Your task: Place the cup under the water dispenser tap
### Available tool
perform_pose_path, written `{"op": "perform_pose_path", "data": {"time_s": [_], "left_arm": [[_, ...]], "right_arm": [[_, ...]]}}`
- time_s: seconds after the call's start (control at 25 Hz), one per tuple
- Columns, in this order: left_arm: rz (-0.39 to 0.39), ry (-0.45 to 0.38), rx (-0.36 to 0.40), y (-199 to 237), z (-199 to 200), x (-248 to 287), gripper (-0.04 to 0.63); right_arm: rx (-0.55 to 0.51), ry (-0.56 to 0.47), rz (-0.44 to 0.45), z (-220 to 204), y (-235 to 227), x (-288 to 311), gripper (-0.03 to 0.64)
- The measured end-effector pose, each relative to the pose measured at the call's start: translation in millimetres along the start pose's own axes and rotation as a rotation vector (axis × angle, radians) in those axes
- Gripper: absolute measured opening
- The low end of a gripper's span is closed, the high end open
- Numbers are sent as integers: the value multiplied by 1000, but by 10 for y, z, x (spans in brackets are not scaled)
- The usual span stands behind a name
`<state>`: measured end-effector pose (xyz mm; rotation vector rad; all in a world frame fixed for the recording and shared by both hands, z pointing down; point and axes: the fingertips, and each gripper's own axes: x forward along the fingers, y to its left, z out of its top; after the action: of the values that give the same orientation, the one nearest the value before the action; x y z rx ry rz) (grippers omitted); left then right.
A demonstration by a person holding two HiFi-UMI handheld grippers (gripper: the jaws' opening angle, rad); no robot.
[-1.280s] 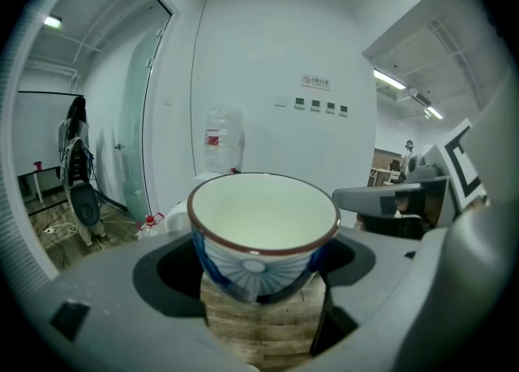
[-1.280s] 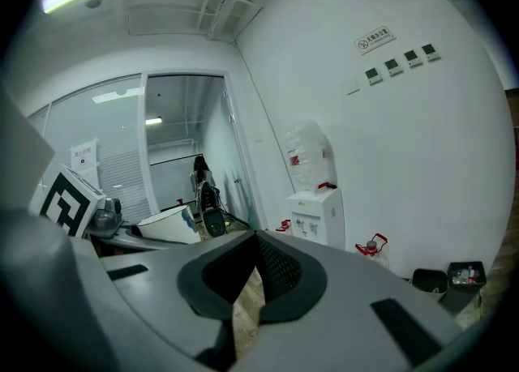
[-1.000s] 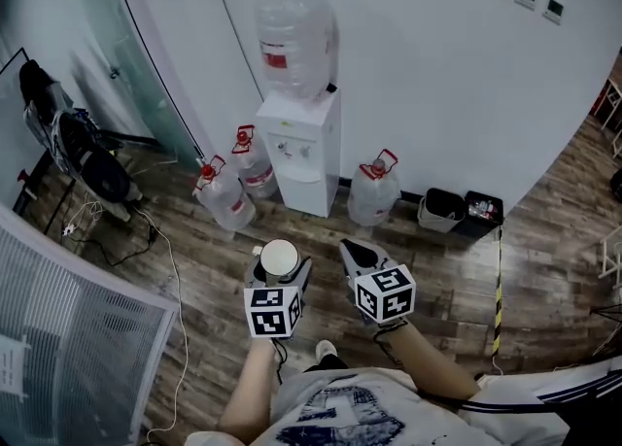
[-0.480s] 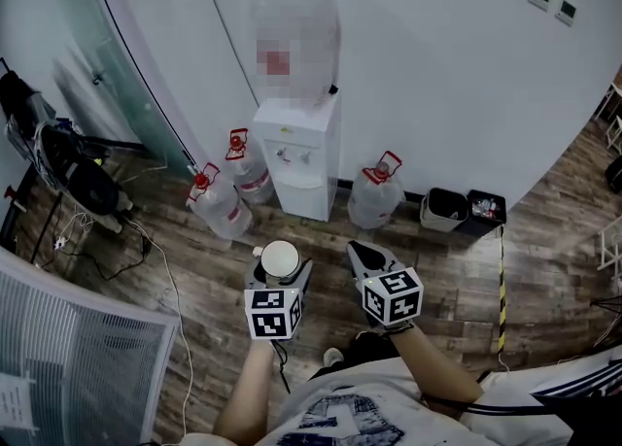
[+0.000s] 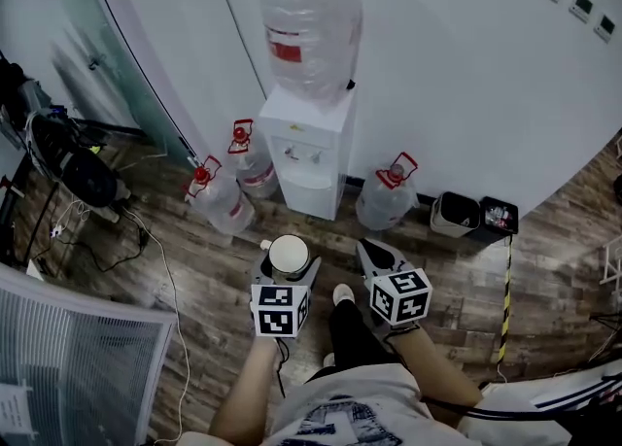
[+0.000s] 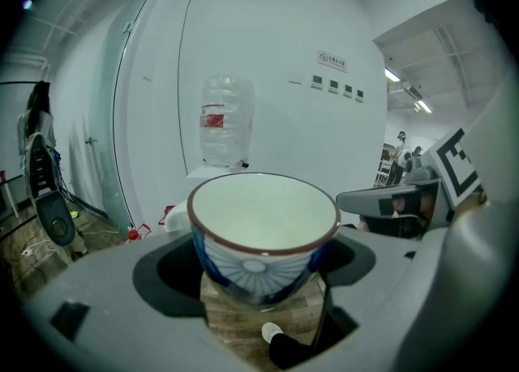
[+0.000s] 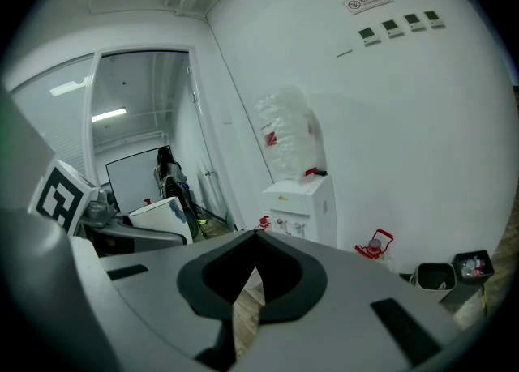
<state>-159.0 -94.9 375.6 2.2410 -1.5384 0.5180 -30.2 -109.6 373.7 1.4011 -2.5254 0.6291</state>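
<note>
A white cup (image 5: 289, 256) with a blue pattern and brown rim (image 6: 263, 228) sits upright between the jaws of my left gripper (image 5: 288, 277), which is shut on it. The cup's inside looks empty. My right gripper (image 5: 380, 261) is beside it, jaws closed together with nothing between them (image 7: 247, 281). The white water dispenser (image 5: 308, 151) stands against the wall ahead, a large clear bottle (image 5: 310, 21) on top, its two taps (image 5: 303, 154) above a recess. The same dispenser (image 7: 304, 207) shows in the right gripper view, and its bottle (image 6: 221, 129) in the left gripper view. Both grippers are well short of it.
Three water jugs with red caps stand on the wood floor around the dispenser (image 5: 224, 201) (image 5: 253, 164) (image 5: 385, 199). Two small bins (image 5: 455, 213) (image 5: 496, 219) sit to the right by the wall. Cables and dark equipment (image 5: 73, 170) lie at the left beside a glass partition.
The dispenser has grown larger and nearer in the head view as the person stepped forward. Both grippers keep their pose, the cup still held in the left.
</note>
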Motion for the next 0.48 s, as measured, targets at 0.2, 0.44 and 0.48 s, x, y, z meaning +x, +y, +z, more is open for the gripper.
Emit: {"op": "perform_pose_path", "data": {"time_s": [0.2, 0.44, 0.48], "left_arm": [[-4, 20, -10, 189, 20, 598, 437], [-9, 47, -16, 428, 23, 1376, 437], [-10, 52, -18, 471, 9, 1501, 437]], "right_arm": [[4, 25, 11, -62, -250, 527, 20], [16, 54, 7, -139, -644, 1231, 20], [15, 59, 6, -158, -711, 1345, 20]]}}
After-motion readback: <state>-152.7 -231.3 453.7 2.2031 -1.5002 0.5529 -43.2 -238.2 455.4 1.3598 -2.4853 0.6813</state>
